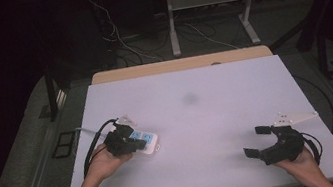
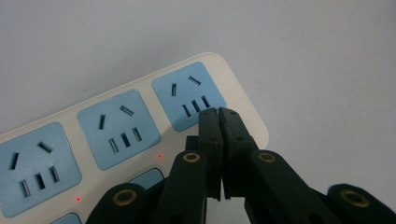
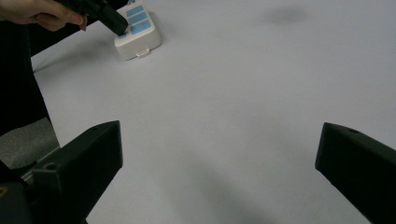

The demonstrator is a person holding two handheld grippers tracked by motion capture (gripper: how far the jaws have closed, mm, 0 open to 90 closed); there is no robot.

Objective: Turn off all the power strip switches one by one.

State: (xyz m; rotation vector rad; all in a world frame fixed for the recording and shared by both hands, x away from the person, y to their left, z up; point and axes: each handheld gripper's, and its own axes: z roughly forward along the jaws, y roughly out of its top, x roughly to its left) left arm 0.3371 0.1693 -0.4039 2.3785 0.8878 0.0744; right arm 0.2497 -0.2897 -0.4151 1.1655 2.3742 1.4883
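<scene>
No readable text, brand, number or label anywhere. Power strip [image 2: 140,126] near the desk's [image 1: 218,115] left edge: blue socket faces carry slots only, no print. Only signs on it are two small red indicator dots on the white casing beside the blue switch buttons, one near each; no legend next to them. The buttons are also unmarked as far as visible. Desk surface is plain, with no markings. The end face of the strip is too small to tell.
</scene>
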